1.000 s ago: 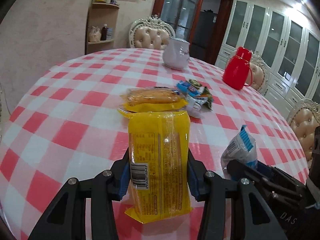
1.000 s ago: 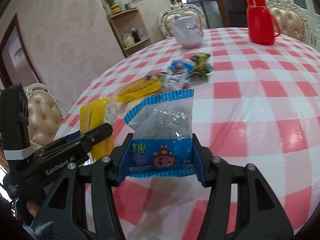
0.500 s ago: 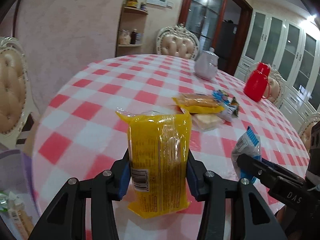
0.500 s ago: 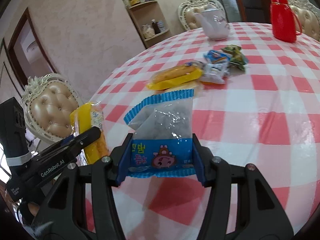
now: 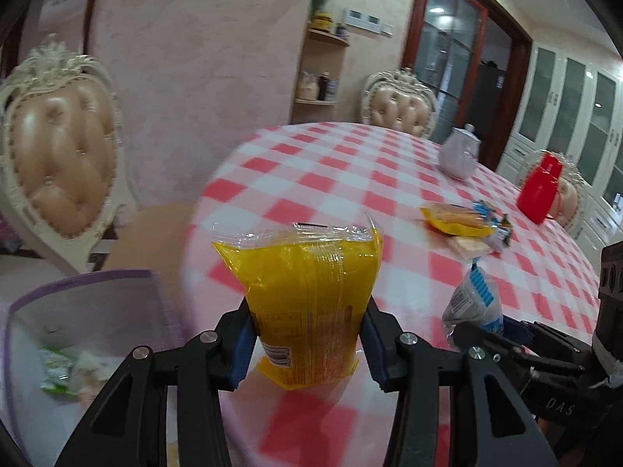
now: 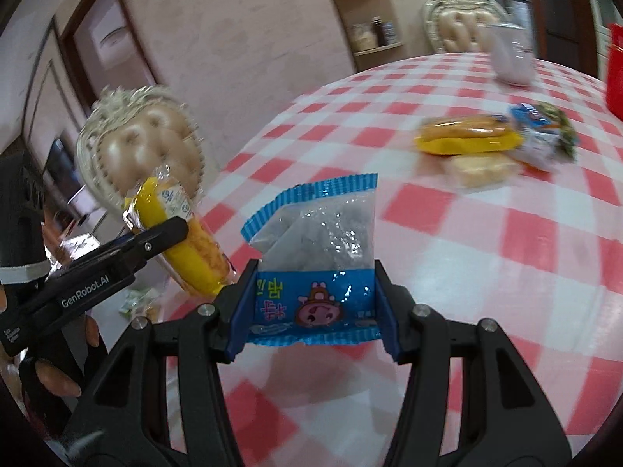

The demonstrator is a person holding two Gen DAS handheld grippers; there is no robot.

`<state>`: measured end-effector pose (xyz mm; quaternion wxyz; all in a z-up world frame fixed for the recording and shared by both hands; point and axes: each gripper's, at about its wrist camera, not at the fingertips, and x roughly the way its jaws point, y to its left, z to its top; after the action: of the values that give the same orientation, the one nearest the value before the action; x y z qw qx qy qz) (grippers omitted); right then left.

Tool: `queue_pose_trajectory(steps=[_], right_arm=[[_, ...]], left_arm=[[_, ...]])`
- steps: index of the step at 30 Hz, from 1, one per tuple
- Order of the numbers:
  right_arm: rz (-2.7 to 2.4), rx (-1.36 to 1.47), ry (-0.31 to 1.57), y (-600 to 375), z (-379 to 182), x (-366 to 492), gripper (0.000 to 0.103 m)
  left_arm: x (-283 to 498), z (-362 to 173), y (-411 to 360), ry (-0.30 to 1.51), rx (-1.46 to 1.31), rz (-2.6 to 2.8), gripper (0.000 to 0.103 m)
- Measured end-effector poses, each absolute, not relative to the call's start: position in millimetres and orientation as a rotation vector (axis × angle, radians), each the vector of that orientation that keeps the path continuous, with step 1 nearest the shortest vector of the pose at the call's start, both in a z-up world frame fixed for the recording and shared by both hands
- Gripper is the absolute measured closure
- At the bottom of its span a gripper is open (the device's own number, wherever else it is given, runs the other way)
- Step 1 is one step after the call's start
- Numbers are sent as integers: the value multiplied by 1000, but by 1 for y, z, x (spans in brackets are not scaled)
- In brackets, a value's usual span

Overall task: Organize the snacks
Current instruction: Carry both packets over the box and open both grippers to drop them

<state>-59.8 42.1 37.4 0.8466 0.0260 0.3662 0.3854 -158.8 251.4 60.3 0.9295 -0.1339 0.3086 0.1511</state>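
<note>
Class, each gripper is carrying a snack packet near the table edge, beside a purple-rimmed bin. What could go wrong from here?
1. The yellow packet is pinched only near its lower end by the left gripper, so it may slip or tip before it is over the bin.
2. The blue packet in the right gripper is thin and crinkly; it could slide out.
3. The grippers are close together and could collide.
</note>
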Motion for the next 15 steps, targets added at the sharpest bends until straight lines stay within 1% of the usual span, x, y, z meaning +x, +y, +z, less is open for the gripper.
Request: queue_pose_trajectory(steps=[8,15], right_arm=[[1057,-92,767,120,39,-116,45],[1283,-220,783,178,33,-176,45]], left_arm=[[-220,62,310,624,-305,494,55],[-256,45,354,684,-352,654,54]])
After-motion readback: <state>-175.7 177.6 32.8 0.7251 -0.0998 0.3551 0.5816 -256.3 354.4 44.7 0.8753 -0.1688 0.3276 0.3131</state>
